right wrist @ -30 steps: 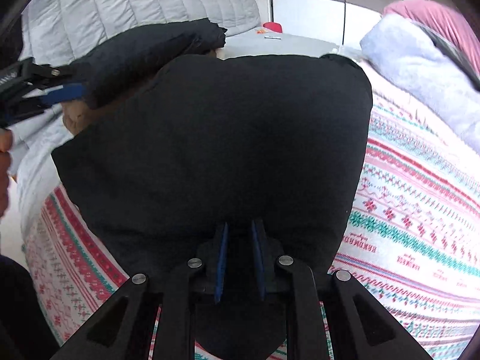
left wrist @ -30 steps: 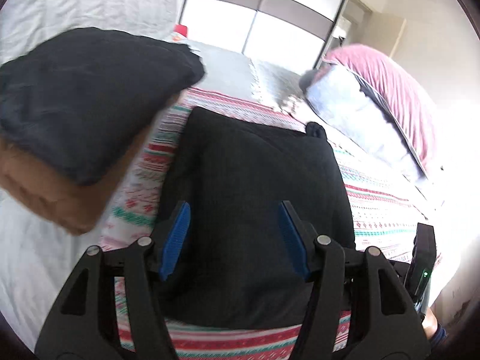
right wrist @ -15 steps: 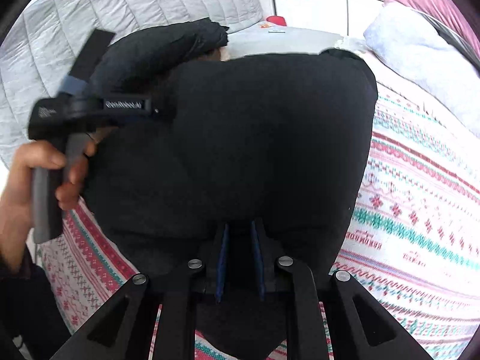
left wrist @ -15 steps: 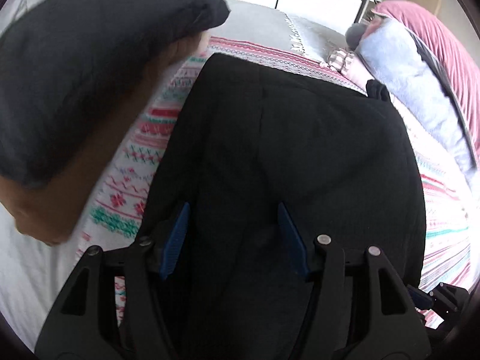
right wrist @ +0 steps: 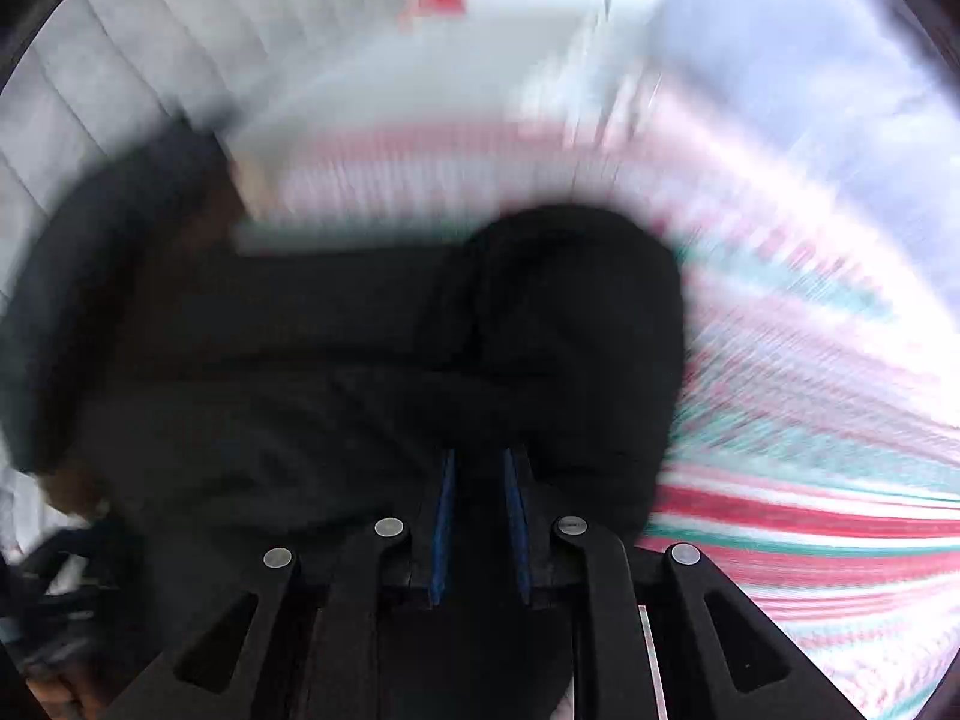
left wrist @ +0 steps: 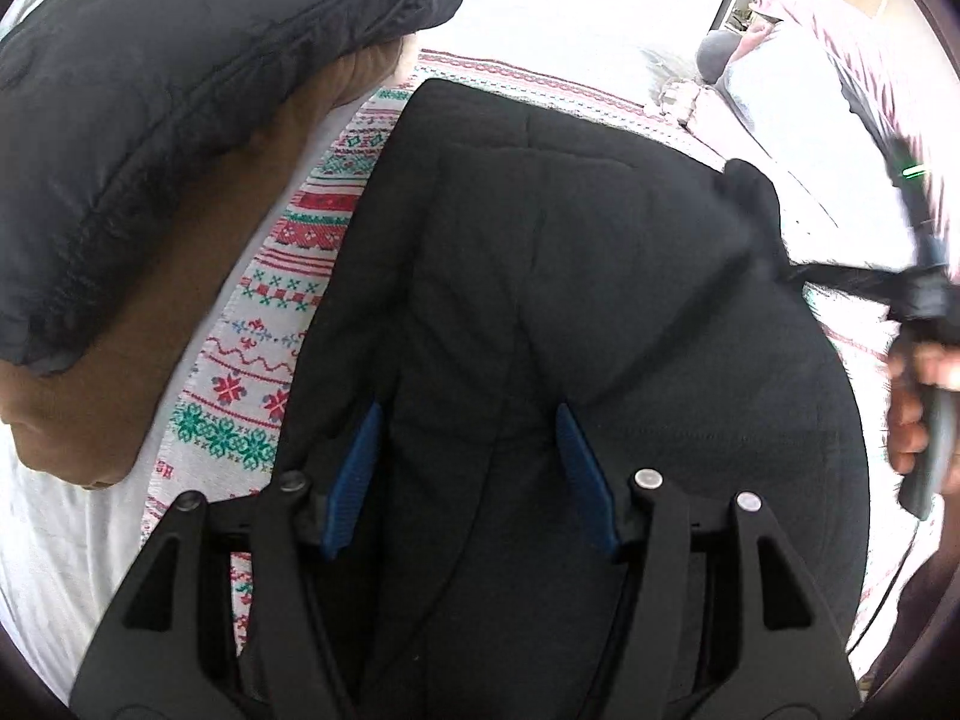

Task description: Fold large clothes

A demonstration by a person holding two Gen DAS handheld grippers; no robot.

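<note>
A bed (left wrist: pixel 72 540) carries a patterned blanket (left wrist: pixel 270 330) left of the fingers, a black garment (left wrist: pixel 540 300) ahead of them, and stacked cushions (left wrist: pixel 150 120) far left.

Matt black cloth garment (left wrist: pixel 570 300) lies on a woven patterned blanket (left wrist: pixel 264 360); quilted dark cushion (left wrist: pixel 150 90) beside.

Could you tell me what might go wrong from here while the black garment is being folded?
The right gripper pinches only a small fold of the black garment and its view is motion-blurred, so the cloth could slip out. The left gripper is open, holding nothing, so the garment may shift. A dark jacket lies close alongside and might get dragged.
</note>
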